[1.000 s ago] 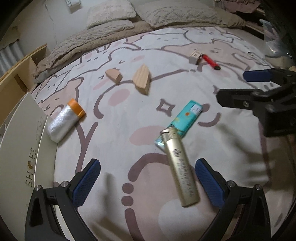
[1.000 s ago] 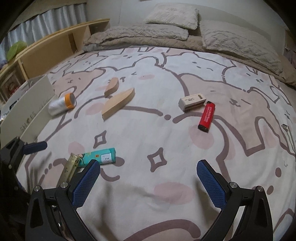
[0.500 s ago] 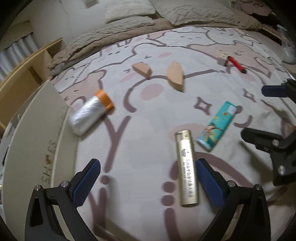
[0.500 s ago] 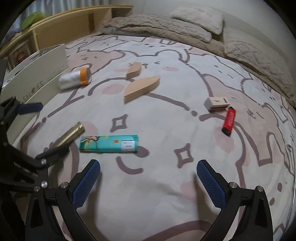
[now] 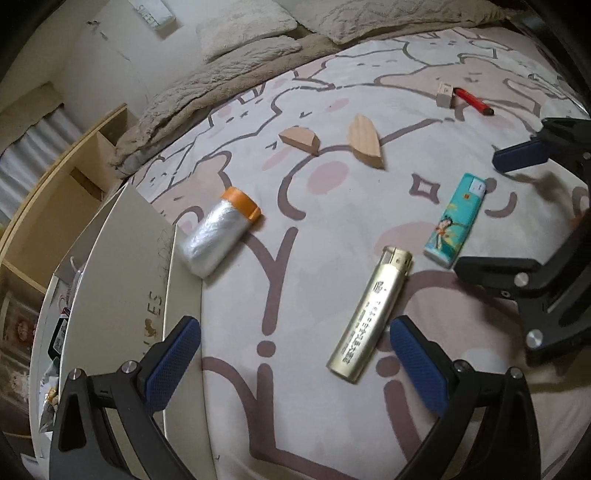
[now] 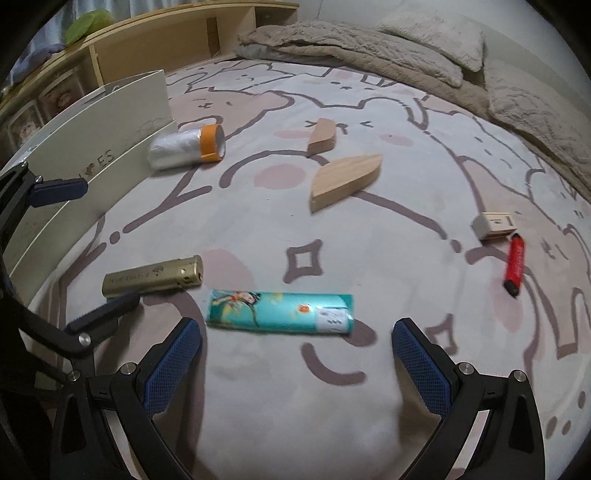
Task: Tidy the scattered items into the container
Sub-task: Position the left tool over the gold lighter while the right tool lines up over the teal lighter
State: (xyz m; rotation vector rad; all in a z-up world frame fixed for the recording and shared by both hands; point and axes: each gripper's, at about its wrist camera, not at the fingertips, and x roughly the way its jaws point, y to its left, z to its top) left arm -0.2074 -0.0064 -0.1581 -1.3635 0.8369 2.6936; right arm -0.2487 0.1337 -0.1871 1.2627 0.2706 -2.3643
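— While the left gripper [image 5: 295, 354] hung over the bedspread [image 5: 317, 424], how did its fingers stand?

— Spread wide, with nothing between them. A gold lighter [image 5: 370, 314] lay flat just ahead, close to the inner side of one blue pad [image 5: 415, 358] but not touching it. It was long and slim, with small print along its side and a metal cap at the far end.

— And the right gripper [image 6: 297, 363]?

— Also wide apart and empty. A teal packet [image 6: 279, 312] lay crosswise just in front of it, printed with a picture and a white label at one end. The gold lighter was just beside it, to the left.

— Farther out?

— A silver roll [image 5: 216, 237] with an orange end rested on its side against the white box [image 5: 122, 280], which stood at the bed's edge. Beyond lay two wooden blocks [image 6: 345, 179], one leaf-shaped, one smaller and half-round. Farthest were a small pale box [image 6: 495, 225] and a red lighter [image 6: 514, 266], nearly touching, then the pillows [image 5: 245, 27].
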